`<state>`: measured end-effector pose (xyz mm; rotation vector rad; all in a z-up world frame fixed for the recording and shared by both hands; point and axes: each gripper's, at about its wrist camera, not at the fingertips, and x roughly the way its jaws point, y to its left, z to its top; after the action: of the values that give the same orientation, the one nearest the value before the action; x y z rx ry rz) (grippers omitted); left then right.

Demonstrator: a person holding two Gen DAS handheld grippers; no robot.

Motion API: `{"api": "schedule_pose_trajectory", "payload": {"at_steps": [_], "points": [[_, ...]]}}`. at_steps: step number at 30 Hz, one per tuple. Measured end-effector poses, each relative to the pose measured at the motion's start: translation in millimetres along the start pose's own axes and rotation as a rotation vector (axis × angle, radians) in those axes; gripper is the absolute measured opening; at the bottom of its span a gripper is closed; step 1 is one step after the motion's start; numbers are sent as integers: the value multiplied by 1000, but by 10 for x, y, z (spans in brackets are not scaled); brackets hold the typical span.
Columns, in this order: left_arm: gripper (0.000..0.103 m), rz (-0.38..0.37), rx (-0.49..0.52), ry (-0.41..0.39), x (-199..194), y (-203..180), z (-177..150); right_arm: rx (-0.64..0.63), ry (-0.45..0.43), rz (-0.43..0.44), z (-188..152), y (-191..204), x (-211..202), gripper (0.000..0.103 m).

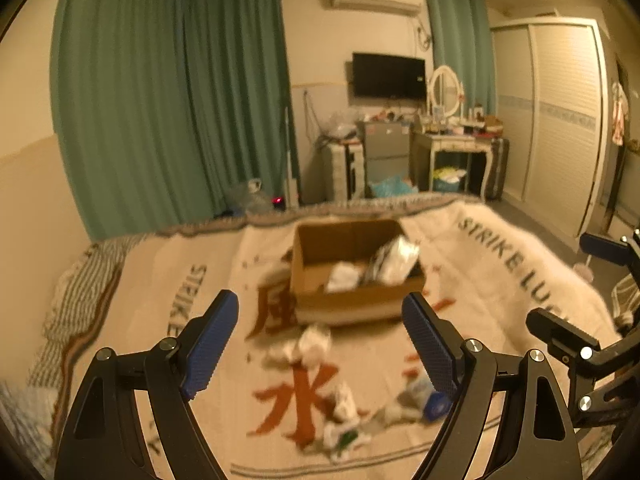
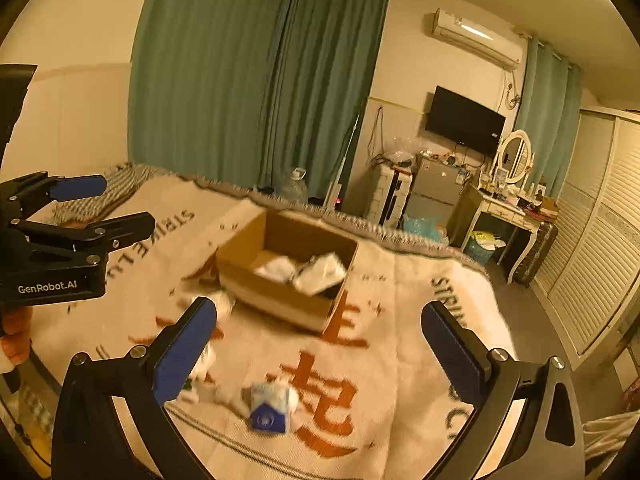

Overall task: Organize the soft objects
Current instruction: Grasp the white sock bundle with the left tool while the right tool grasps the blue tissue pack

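An open cardboard box sits on the bed blanket with white soft packs inside. Several loose white soft packets lie on the blanket in front of it, one with a blue end. My left gripper is open and empty above the loose packets. My right gripper is open and empty, just above the blue-ended pack. Each gripper shows at the edge of the other's view.
The blanket carries large red characters and black lettering. Beyond the bed are green curtains, a small fridge, a dressing table with mirror, a wall TV and a wardrobe.
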<state>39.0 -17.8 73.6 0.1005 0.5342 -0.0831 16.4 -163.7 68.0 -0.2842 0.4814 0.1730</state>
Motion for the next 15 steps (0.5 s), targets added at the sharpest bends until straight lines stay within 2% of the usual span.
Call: {"api": "schedule_pose_trajectory", "payload": {"at_steps": [6, 10, 15], "points": [[85, 17, -50, 92, 279, -53, -650, 35, 101, 77, -583, 172, 459, 103], [85, 46, -64, 149, 571, -108, -1026, 46, 169, 63, -913, 246, 826, 102], [83, 30, -92, 256, 958, -114, -1370, 79, 244, 51, -1252, 295, 1251, 89]]}}
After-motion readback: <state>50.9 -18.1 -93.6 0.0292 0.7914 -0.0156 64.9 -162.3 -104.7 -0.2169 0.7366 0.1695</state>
